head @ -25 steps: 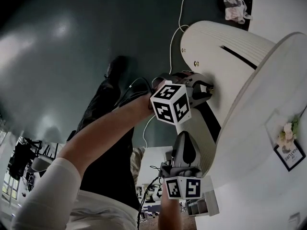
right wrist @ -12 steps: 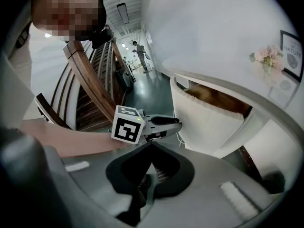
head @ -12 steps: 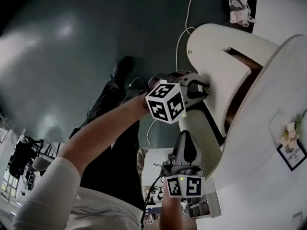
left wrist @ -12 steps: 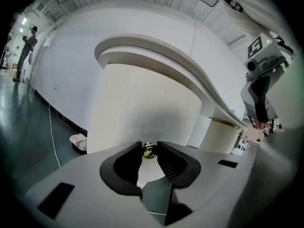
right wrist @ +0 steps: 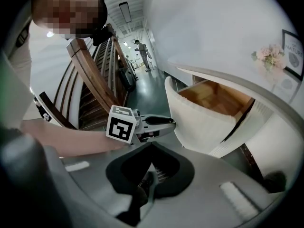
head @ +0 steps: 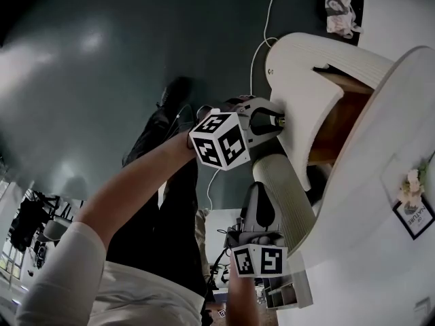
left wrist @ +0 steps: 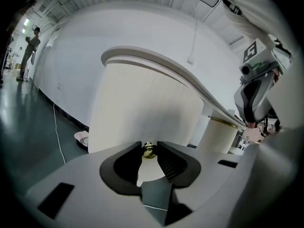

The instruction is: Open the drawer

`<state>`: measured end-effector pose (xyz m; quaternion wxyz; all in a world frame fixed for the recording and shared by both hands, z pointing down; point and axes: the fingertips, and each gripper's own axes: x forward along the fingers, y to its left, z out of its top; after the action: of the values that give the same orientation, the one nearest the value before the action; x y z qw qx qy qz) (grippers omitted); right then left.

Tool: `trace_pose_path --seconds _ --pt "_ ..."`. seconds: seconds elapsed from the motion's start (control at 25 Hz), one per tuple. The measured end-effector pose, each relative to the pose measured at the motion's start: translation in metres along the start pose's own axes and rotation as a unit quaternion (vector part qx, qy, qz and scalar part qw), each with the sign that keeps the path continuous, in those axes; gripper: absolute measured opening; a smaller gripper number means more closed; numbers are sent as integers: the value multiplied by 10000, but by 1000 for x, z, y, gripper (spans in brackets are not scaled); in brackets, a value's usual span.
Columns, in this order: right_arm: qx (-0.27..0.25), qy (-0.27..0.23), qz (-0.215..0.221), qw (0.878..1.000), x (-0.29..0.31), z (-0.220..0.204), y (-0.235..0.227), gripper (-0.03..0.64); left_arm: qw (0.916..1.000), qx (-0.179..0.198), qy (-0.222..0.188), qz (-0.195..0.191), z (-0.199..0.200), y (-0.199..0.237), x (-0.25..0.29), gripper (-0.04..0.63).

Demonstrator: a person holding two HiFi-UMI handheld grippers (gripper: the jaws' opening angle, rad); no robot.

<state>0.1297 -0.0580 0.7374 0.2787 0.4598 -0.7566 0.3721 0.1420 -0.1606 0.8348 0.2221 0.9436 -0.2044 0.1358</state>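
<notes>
A white rounded cabinet has a curved drawer front [head: 306, 94] with a small brass knob [head: 280, 121]. My left gripper [head: 275, 122] is shut on that knob, and in the left gripper view the knob [left wrist: 148, 149] sits pinched between the two black pads. The drawer stands pulled out, showing its brown wooden inside [head: 343, 117]; that wooden inside [right wrist: 213, 96] also shows in the right gripper view. My right gripper [head: 261, 190] hangs lower, beside the cabinet's lower curved front [head: 282, 189]. Its jaws are together with nothing held, as the right gripper [right wrist: 151, 175] shows in its own view.
A framed card with flowers [head: 411, 206] lies on the white cabinet top. A white cable [head: 262, 26] runs over the dark floor to the cabinet, near a crumpled cloth [head: 338, 2]. The person's dark legs stand left of the cabinet. Wooden stairs [right wrist: 90, 84] rise behind.
The drawer has slid out from nearly closed, with its wooden inside now exposed. My left gripper moved leftward with the knob in it. The right gripper barely shifted.
</notes>
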Motion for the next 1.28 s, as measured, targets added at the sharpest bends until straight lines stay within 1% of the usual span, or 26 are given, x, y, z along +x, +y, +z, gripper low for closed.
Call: trace_pose_path --seconds 0.28,0.64,1.08,1.28 --pt "48 12 33 10000 1 -7 8 11 10000 15 59 11 -9 -2 -19 106" --pt "76 40 106 9999 1 -9 13 11 9998 -71 164 96 -20 -4 -43 106" --pt "100 83 190 9997 4 -12 16 11 9997 -97 186 137 -25 -5 -53 106" --pt "115 76 231 9996 3 -12 14 11 9994 -190 174 213 -28 -5 -60 106"
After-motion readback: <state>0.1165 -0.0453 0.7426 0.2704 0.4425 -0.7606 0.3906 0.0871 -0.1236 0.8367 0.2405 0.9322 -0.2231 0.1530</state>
